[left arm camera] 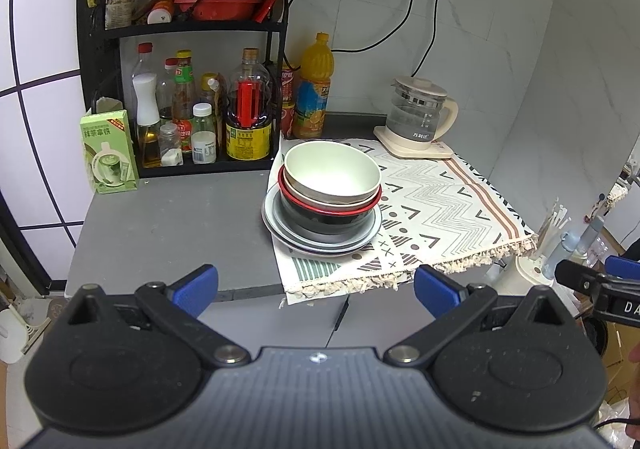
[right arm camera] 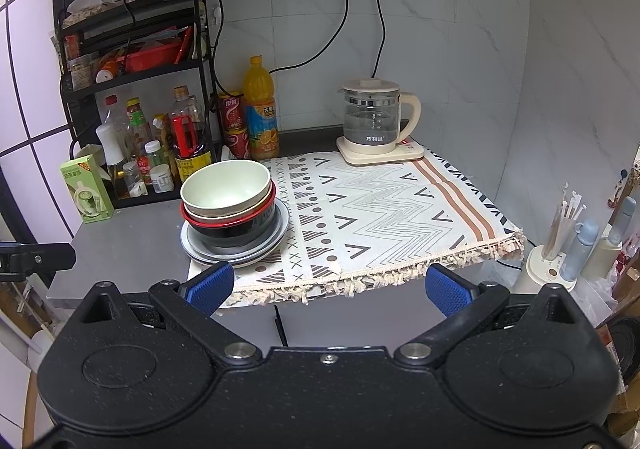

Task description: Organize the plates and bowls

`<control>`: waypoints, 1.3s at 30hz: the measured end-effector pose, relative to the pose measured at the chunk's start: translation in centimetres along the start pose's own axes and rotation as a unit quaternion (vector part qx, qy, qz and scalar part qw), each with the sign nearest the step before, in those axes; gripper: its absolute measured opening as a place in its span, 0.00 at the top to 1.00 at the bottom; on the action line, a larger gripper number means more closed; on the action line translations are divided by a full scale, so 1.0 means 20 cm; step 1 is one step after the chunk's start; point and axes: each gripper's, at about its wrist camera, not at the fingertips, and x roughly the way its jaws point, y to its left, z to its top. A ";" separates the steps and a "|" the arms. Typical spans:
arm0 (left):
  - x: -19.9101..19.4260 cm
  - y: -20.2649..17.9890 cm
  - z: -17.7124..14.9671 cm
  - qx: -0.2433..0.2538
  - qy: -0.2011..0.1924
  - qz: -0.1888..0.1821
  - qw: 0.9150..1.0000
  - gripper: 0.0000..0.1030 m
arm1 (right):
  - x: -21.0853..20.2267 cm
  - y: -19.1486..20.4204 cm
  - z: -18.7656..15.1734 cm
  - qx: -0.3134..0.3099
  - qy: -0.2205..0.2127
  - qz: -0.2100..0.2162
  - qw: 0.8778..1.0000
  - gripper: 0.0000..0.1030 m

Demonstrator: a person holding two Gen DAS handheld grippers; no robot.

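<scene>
Glass kettle [right arm camera: 372, 117] on patterned cloth [right arm camera: 384, 209]; orange juice bottle [right arm camera: 261, 109] beside black condiment rack [left arm camera: 184, 49].

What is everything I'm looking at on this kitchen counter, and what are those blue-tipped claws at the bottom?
Top bowl: one, cream, nested on top of the stack.
Beige bowl: one, only its rim shows beneath the cream one.
Bottom bowl: one, black with red rim, on the plates.
Plates: at least two, grey, stacked at the cloth's left edge.
Cloth: one, white, patterned, fringed, on the grey counter.
Kettle: one, glass and cream, back of the cloth.
Juice bottle: one, orange, against the wall.
Red cans: two, stacked beside the juice.
Green box: one, counter's left.
Black rack: one, holding condiment bottles.
Left gripper: blue pads, open.
Right gripper: blue pads, open.
</scene>
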 end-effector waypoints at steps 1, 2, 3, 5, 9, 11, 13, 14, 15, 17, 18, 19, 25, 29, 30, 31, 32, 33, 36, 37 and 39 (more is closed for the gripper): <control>0.00 0.00 0.00 0.000 0.000 0.001 1.000 0.00 | 0.00 0.00 0.00 -0.001 0.000 0.001 1.000 0.00; 0.00 0.00 0.00 0.001 0.000 0.001 1.000 0.00 | 0.00 0.00 0.00 -0.001 0.000 0.001 1.000 0.00; 0.00 0.00 0.00 0.003 -0.001 0.001 1.000 0.00 | 0.00 0.00 0.00 -0.001 0.000 0.002 1.000 0.00; 0.00 0.00 0.01 0.004 -0.001 0.002 1.000 0.00 | 0.00 0.01 0.00 -0.001 0.000 0.003 1.000 0.00; 0.00 0.01 0.01 0.005 -0.001 0.003 1.000 0.00 | 0.00 0.01 0.00 -0.002 -0.001 0.004 1.000 0.00; 0.00 0.01 0.01 0.004 -0.001 0.002 1.000 0.00 | 0.00 0.01 0.01 -0.003 -0.001 0.003 1.000 0.00; 0.00 0.01 0.01 0.006 -0.002 0.003 1.000 0.00 | 0.00 0.00 0.00 -0.002 -0.001 0.004 1.000 0.00; 0.00 0.01 0.02 0.005 -0.002 0.003 1.000 0.00 | 0.00 0.00 0.00 -0.003 -0.001 0.003 1.000 0.00; 0.00 0.01 0.02 0.004 -0.002 0.003 1.000 0.00 | 0.00 0.00 0.01 -0.003 -0.001 0.003 1.000 0.00; 0.00 0.01 0.02 0.005 -0.002 0.003 1.000 0.00 | 0.01 0.00 0.01 0.000 -0.001 0.003 1.000 0.00; 0.00 0.01 0.02 0.006 -0.002 0.004 1.000 0.00 | 0.01 0.00 0.01 0.001 -0.001 0.003 1.000 0.00; 0.00 0.01 0.02 0.007 -0.002 0.004 1.000 0.00 | 0.01 0.00 0.01 0.001 -0.002 0.002 1.000 0.00; 0.01 0.01 0.03 0.005 -0.002 0.004 1.000 0.00 | 0.02 0.00 0.01 0.001 -0.002 0.001 1.000 0.00; 0.01 0.01 0.03 0.006 -0.001 0.004 1.000 0.00 | 0.02 0.00 0.01 0.001 -0.001 0.002 1.000 0.00; 0.01 0.01 0.03 0.005 -0.001 0.004 1.000 0.00 | 0.02 0.00 0.01 0.001 -0.001 0.002 1.000 0.00; 0.01 0.01 0.03 0.005 0.000 0.004 1.000 0.00 | 0.02 0.00 0.01 0.001 -0.001 0.001 1.000 0.00; 0.02 0.01 0.03 0.005 0.000 0.004 1.000 0.00 | 0.02 0.00 0.01 0.001 -0.001 0.001 1.000 0.00; 0.02 0.01 0.03 0.006 0.001 0.003 1.000 0.00 | 0.02 0.00 0.01 0.001 -0.001 0.001 1.000 0.00; 0.03 0.01 0.02 0.010 0.002 0.003 1.000 0.00 | 0.02 0.00 0.01 0.002 -0.001 0.002 1.000 0.00; 0.03 0.01 0.02 0.010 0.002 0.003 1.000 0.00 | 0.02 0.00 0.01 0.001 -0.001 0.003 1.000 0.00; 0.03 0.01 0.02 0.009 0.001 0.003 1.000 0.00 | 0.02 0.00 0.00 0.001 0.000 0.002 1.000 0.00</control>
